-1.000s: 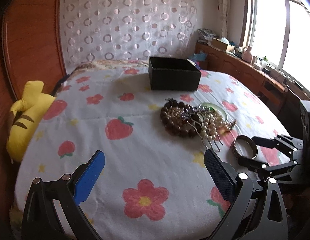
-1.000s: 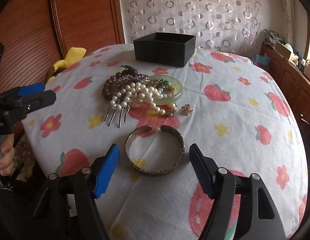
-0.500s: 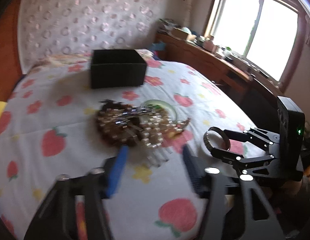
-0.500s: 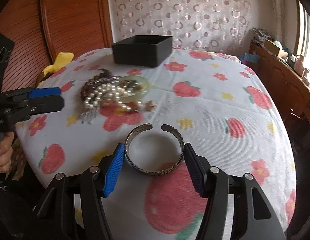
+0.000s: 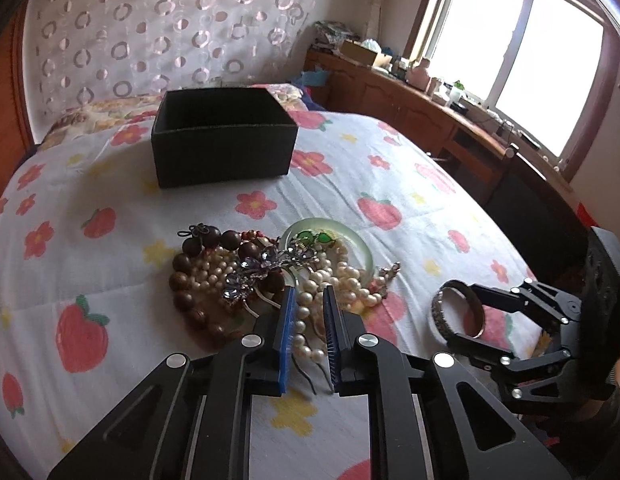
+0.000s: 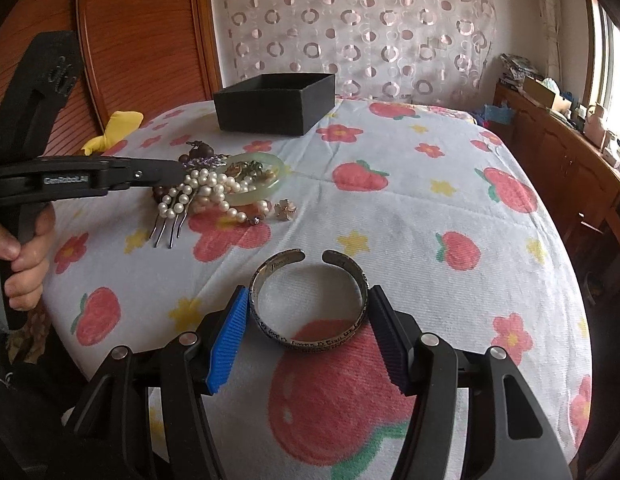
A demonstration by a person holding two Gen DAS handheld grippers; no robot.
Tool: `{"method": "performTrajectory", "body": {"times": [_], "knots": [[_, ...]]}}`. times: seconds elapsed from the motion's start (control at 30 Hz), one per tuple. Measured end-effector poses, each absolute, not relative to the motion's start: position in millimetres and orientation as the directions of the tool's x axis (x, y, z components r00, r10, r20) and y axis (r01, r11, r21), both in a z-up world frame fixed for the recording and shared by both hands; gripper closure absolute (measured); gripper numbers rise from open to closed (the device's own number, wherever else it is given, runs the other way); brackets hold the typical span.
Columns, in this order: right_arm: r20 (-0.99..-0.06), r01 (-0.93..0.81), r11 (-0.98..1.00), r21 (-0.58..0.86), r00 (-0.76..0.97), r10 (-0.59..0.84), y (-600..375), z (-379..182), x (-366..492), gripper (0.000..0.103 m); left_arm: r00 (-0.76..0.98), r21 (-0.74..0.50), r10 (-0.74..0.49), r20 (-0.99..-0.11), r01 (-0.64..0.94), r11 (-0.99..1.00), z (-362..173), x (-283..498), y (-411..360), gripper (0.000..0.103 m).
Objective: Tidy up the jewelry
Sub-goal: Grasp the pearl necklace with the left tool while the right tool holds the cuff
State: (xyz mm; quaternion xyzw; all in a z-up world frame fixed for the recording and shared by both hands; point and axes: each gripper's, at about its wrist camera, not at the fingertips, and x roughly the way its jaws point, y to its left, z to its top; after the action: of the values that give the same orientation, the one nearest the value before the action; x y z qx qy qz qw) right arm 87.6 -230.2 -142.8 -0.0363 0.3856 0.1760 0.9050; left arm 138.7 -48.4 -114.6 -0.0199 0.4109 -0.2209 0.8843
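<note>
On the flowered bedspread [image 5: 109, 272] lies a pile of jewelry: a pearl hair comb [image 6: 197, 192], brown wooden beads [image 5: 181, 280], a purple crystal pin [image 5: 253, 268] and a green jade bangle [image 5: 362, 248]. My left gripper [image 5: 309, 294] points down into the pile. Its jaws are closing, and the blue pads touch the comb's pearls on both sides. In the right wrist view the left gripper [image 6: 171, 170] reaches in from the left over the comb. My right gripper [image 6: 307, 296] is shut on a silver cuff bracelet [image 6: 310, 340], one pad against each side. An open black box [image 5: 225, 152] stands behind the pile.
A small flower earring [image 6: 285, 210] lies right of the pile. A yellow plush toy [image 6: 117, 128] sits at the bed's left edge by the wooden headboard [image 6: 141, 40]. A wooden cabinet [image 5: 430, 112] with clutter runs under the window on the right.
My left gripper swung right and forward over the pile, and its jaws narrowed from wide open around the pearl comb. My right gripper moved forward and its pads closed onto the cuff bracelet.
</note>
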Motion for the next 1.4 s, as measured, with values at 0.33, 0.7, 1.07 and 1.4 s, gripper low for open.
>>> {"method": "performTrajectory", "body": {"times": [0.33,0.7,1.07,1.4], "knots": [[-0.710,-0.345,0.937,0.061,0.645,0.284,-229,-143,88,0.040,0.547,-0.215,-0.418,-0.726,0.397,0.892,-118,140,-49,0.089],[-0.709,-0.344,0.937,0.053,0.648,0.278,-228,-143,88,0.039,0.615,-0.165,-0.434,-0.658,0.444,0.880,-75,124,-50,0.103],[-0.707,-0.349,0.936,0.056,0.647,0.283,-227,-143,88,0.039,0.585,-0.045,-0.337,-0.738,0.456,0.889,-91,127,-74,0.061],[-0.706,-0.349,0.936,0.055,0.649,0.284,-226,-143,88,0.039,0.524,-0.041,-0.336,-0.782,0.496,0.867,-111,147,-80,0.082]]}}
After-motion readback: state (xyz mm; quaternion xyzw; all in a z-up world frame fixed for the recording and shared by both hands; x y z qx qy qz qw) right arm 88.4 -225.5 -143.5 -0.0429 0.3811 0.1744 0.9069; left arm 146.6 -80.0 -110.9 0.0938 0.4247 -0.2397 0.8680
